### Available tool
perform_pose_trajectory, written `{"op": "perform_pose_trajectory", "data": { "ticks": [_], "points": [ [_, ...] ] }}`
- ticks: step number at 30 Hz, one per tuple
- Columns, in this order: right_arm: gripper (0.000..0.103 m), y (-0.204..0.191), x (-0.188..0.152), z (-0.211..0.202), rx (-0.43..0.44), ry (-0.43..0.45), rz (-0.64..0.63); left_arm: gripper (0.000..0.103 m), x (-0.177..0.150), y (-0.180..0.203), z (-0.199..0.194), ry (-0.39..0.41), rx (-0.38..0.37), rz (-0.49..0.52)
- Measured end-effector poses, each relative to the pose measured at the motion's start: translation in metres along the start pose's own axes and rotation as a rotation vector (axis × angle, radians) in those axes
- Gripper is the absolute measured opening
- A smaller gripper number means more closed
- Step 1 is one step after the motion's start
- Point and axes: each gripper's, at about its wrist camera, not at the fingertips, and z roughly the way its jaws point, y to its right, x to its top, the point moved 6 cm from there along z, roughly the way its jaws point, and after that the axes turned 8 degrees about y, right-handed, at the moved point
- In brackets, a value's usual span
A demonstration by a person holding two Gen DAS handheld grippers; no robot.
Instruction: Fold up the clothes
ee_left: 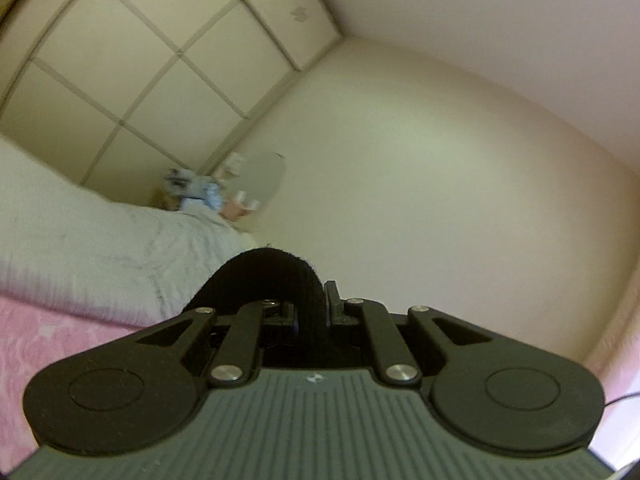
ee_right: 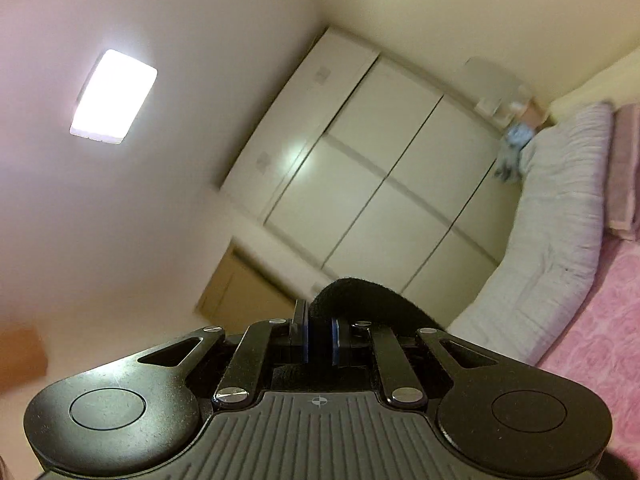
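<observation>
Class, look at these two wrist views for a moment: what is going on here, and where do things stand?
A person is working with two hand-held grippers, and both are raised, pointing toward the walls and wardrobe rather than down at the bed. The left gripper is shut on a fold of black cloth, and the right gripper is likewise pinching black cloth. It looks like one garment lifted clear for folding, though the views cannot confirm that.

Black cloth [ee_left: 276, 276], pink floral bedspread [ee_right: 600, 320], white ribbed quilt [ee_left: 80, 240].

Dim warm room, ceiling light [ee_right: 113, 96] glaring (blurred, fisheye-warped edges).
</observation>
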Motion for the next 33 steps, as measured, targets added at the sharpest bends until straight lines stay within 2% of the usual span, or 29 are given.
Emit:
{"op": "perform_pose_trajectory", "data": {
  "ticks": [5, 7, 10, 13, 17, 19, 22, 24, 26, 28, 29, 31, 32, 33],
  "points": [
    [0.008, 0.046, -0.004, 0.056, -0.079, -0.158, 0.051, 0.007, -0.015, -0.042, 0.008, -0.039, 0.227, -0.091],
    [0.009, 0.066, -0.01, 0.082, -0.115, -0.213, 0.073, 0.007, -0.011, -0.065, 0.01, -0.044, 0.267, -0.119],
    [0.008, 0.088, -0.016, 0.125, -0.138, -0.242, 0.072, 0.007, 0.012, -0.09, 0.025, -0.029, 0.319, -0.116],
    [0.008, 0.093, -0.003, 0.161, -0.103, -0.209, 0.037, 0.007, 0.047, -0.08, 0.037, 0.016, 0.302, -0.049],
    [0.008, 0.066, 0.018, 0.176, 0.017, -0.115, -0.017, 0.007, 0.081, -0.036, 0.034, 0.088, 0.232, 0.059],
    [0.008, 0.056, 0.029, 0.178, 0.074, -0.08, -0.032, 0.007, 0.084, -0.018, 0.028, 0.106, 0.221, 0.105],
    [0.009, 0.046, 0.034, 0.165, 0.116, -0.071, -0.054, 0.008, 0.064, -0.01, 0.016, 0.107, 0.232, 0.146],
    [0.009, 0.057, 0.025, 0.145, 0.102, -0.111, -0.071, 0.008, 0.032, -0.017, 0.0, 0.081, 0.255, 0.118],
    [0.009, 0.077, 0.01, 0.12, 0.063, -0.172, -0.086, 0.009, -0.021, -0.029, -0.026, 0.011, 0.317, 0.084],
    [0.011, 0.118, -0.021, 0.086, -0.056, -0.315, -0.093, 0.011, -0.087, -0.059, -0.056, -0.089, 0.429, -0.003],
    [0.012, 0.146, -0.04, 0.068, -0.155, -0.42, -0.095, 0.011, -0.128, -0.081, -0.072, -0.158, 0.51, -0.077],
    [0.026, 0.211, -0.078, 0.026, -0.405, -0.645, -0.086, 0.008, -0.209, -0.121, -0.111, -0.278, 0.739, -0.22],
    [0.027, 0.245, -0.091, 0.001, -0.546, -0.726, -0.064, 0.008, -0.245, -0.136, -0.131, -0.329, 0.846, -0.28],
    [0.028, 0.274, -0.099, -0.025, -0.658, -0.781, -0.033, 0.008, -0.27, -0.144, -0.147, -0.363, 0.919, -0.312]
  ]
}}
